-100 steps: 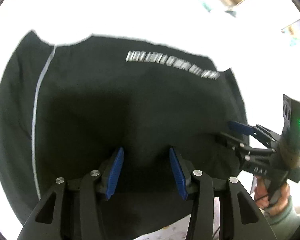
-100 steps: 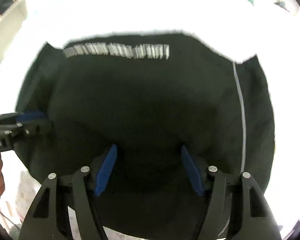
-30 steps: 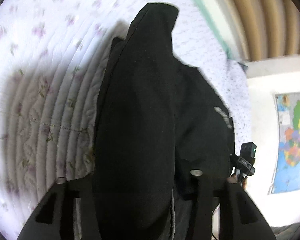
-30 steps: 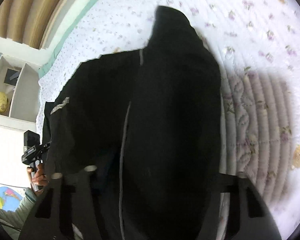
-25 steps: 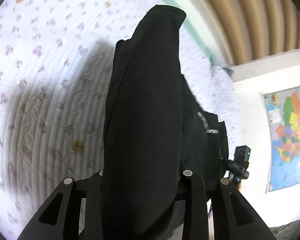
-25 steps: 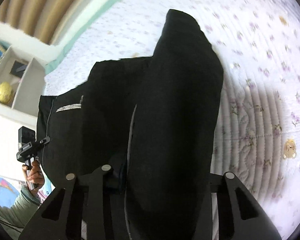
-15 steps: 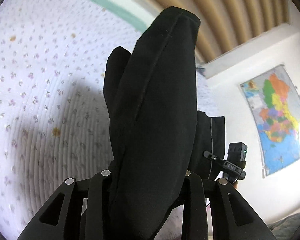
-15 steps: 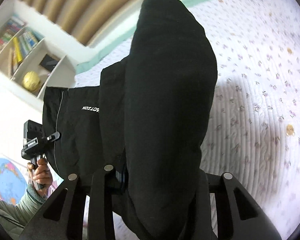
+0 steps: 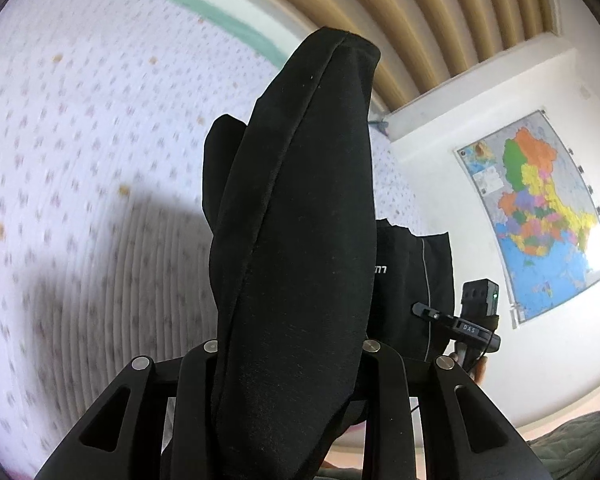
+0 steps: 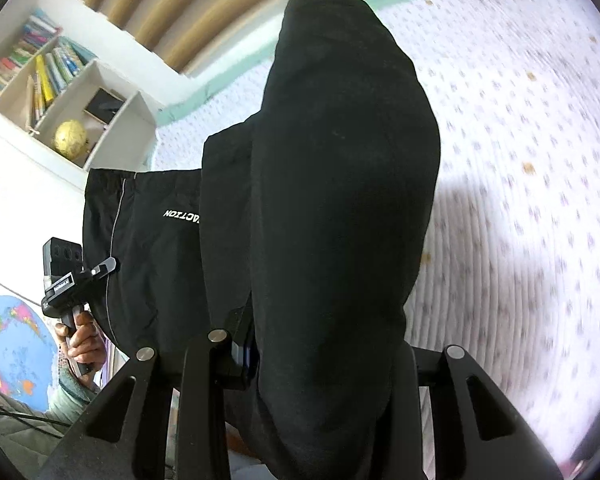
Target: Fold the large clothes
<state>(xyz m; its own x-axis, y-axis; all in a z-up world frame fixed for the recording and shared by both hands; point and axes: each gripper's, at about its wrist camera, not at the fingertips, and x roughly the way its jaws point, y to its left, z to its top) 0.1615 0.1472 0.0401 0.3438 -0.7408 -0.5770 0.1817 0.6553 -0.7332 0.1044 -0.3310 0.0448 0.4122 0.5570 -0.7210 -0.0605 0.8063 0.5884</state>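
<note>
We have the black garment (image 9: 296, 240) off the bed, and both tongs are clamped on it. In the left wrist view the cloth bulges up from between the jaws of the left gripper (image 9: 290, 356), so thick that it hides the pads; those jaws have just been closing, with the fabric bunched between them. It's the same on the other side: the right gripper (image 10: 320, 360) has also just been closing, and the cloth fills its gap and drapes forward over it, leaving only a sliver of blue pad visible on the left jaw.

Each tool shows up in the other's camera, gripping the opposite edge. A span of the garment hangs between them, with white lettering (image 10: 182, 216) and a thin pale stripe (image 10: 114, 240) showing on the panel. We read this as a two-point hold at one edge, so the weight pulls the fabric flat and lets wrinkles drop out.

Beyond the tongs lies the quilted floral bedspread (image 9: 80, 140), well apart from the cloth near the jaws; we cannot tell whether the lower hem touches it. A hand (image 10: 84, 340) grips the left tool's handle. Off to the side there is a wall map (image 9: 536, 216) and a bookshelf (image 10: 56, 84).

The next step, as we judge it, is to lay the garment back down squarely for a fold.
</note>
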